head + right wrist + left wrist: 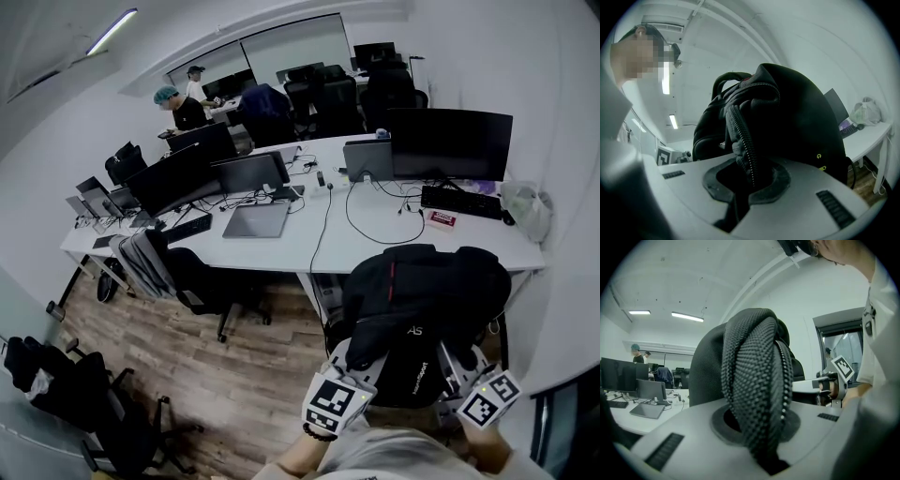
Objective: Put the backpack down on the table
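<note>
A black backpack (422, 305) hangs between my two grippers, just before the near edge of the white table (366, 246). In the head view my left gripper (354, 367) grips its lower left side and my right gripper (457, 367) its lower right side. The left gripper view shows my left gripper (758, 430) shut on a padded mesh strap (757, 380) of the backpack. In the right gripper view my right gripper (746, 180) is shut on a fold of the backpack (787, 126) beside a zipper. The bag's underside is hidden.
On the table past the bag stand a large monitor (450, 142), a keyboard (461, 202), a small red box (441, 219), cables and a plastic bag (527, 208) at the right end. A closed laptop (256, 220) lies further left. Office chairs (178, 272) stand on the wooden floor; two people work at the back.
</note>
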`<action>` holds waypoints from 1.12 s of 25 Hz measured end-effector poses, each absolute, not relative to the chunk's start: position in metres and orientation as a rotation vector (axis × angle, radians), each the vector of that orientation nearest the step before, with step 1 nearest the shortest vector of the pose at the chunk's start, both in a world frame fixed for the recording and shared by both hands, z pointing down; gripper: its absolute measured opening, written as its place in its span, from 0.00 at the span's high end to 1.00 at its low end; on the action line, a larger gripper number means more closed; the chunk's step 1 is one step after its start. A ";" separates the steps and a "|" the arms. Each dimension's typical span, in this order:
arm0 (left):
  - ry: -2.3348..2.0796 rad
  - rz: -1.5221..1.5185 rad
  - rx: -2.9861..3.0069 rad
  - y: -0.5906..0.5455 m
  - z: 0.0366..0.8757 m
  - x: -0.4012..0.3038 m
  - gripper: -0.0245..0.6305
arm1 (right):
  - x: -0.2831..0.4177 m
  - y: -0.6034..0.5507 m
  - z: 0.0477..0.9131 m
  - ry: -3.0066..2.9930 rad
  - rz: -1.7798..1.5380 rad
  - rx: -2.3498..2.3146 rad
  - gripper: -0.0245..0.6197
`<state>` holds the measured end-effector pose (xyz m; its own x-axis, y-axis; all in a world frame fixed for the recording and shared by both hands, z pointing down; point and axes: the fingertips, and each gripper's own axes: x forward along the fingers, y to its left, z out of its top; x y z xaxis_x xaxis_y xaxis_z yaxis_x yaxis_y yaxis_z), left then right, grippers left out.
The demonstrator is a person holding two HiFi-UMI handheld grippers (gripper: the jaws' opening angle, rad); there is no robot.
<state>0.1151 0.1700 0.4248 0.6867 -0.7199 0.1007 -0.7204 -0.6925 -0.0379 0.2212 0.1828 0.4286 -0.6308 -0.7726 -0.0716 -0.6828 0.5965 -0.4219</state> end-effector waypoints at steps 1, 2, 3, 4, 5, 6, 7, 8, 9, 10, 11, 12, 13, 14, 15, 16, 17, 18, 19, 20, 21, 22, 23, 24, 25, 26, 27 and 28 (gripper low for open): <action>-1.227 0.163 2.885 0.165 0.424 0.114 0.90 | 0.220 0.178 0.428 2.578 -0.526 -1.202 0.92; -1.223 0.159 2.888 0.161 0.423 0.112 0.90 | 0.218 0.174 0.428 2.577 -0.525 -1.205 0.92; -1.220 0.159 2.887 0.157 0.424 0.110 0.90 | 0.215 0.170 0.428 2.577 -0.525 -1.207 0.92; -1.216 0.160 2.886 0.152 0.425 0.107 0.90 | 0.213 0.165 0.428 2.577 -0.524 -1.210 0.92; -1.212 0.162 2.886 0.147 0.426 0.104 0.90 | 0.210 0.160 0.428 2.577 -0.522 -1.214 0.92; -1.209 0.163 2.887 0.140 0.427 0.101 0.90 | 0.207 0.154 0.428 2.577 -0.521 -1.218 0.92; -1.206 0.163 2.888 0.134 0.427 0.097 0.90 | 0.203 0.148 0.429 2.577 -0.521 -1.222 0.92; -1.204 0.161 2.890 0.127 0.426 0.094 0.90 | 0.199 0.141 0.429 2.577 -0.522 -1.226 0.92; -1.201 0.158 2.893 0.120 0.425 0.090 0.90 | 0.195 0.134 0.429 2.576 -0.524 -1.230 0.92; -1.199 0.157 2.895 0.113 0.424 0.086 0.90 | 0.191 0.128 0.429 2.575 -0.526 -1.232 0.92; -1.197 0.156 2.897 0.106 0.424 0.082 0.90 | 0.187 0.121 0.428 2.573 -0.527 -1.234 0.92; -1.195 0.156 2.898 0.099 0.423 0.078 0.90 | 0.182 0.114 0.428 2.572 -0.527 -1.236 0.92; -1.192 0.155 2.899 0.092 0.423 0.073 0.90 | 0.178 0.107 0.427 2.570 -0.526 -1.238 0.92; -1.188 0.152 2.901 0.085 0.423 0.068 0.90 | 0.172 0.101 0.427 2.568 -0.524 -1.241 0.92; -1.185 0.150 2.902 0.078 0.423 0.062 0.90 | 0.167 0.094 0.427 2.567 -0.521 -1.244 0.92; -1.183 0.147 2.903 0.070 0.423 0.057 0.90 | 0.162 0.087 0.426 2.566 -0.517 -1.248 0.92; -1.180 0.145 2.904 0.063 0.423 0.052 0.90 | 0.157 0.079 0.426 2.564 -0.513 -1.253 0.92; -1.176 0.142 2.906 0.055 0.423 0.048 0.90 | 0.153 0.072 0.425 2.561 -0.510 -1.256 0.92; -1.172 0.140 2.909 0.048 0.422 0.043 0.90 | 0.148 0.065 0.424 2.559 -0.507 -1.260 0.92; -1.168 0.139 2.912 0.042 0.421 0.038 0.90 | 0.142 0.058 0.423 2.557 -0.504 -1.263 0.92; -1.165 0.135 2.916 0.036 0.420 0.032 0.90 | 0.136 0.053 0.422 2.554 -0.502 -1.268 0.92; -1.160 0.131 2.921 0.030 0.419 0.026 0.90 | 0.130 0.048 0.422 2.552 -0.500 -1.273 0.92; -1.157 0.127 2.925 0.025 0.418 0.020 0.90 | 0.124 0.043 0.422 2.549 -0.499 -1.278 0.92; -1.153 0.124 2.927 0.020 0.418 0.014 0.90 | 0.118 0.038 0.422 2.547 -0.498 -1.283 0.92; -1.150 0.122 2.928 0.014 0.418 0.009 0.90 | 0.112 0.033 0.423 2.546 -0.497 -1.288 0.92; -1.147 0.120 2.929 0.009 0.419 0.003 0.90 | 0.106 0.027 0.423 2.546 -0.495 -1.291 0.92; -1.146 0.118 2.930 0.003 0.419 -0.002 0.90 | 0.101 0.021 0.423 2.545 -0.494 -1.293 0.92; -1.148 0.118 2.930 -0.002 0.420 -0.007 0.90 | 0.096 0.016 0.424 2.545 -0.493 -1.294 0.92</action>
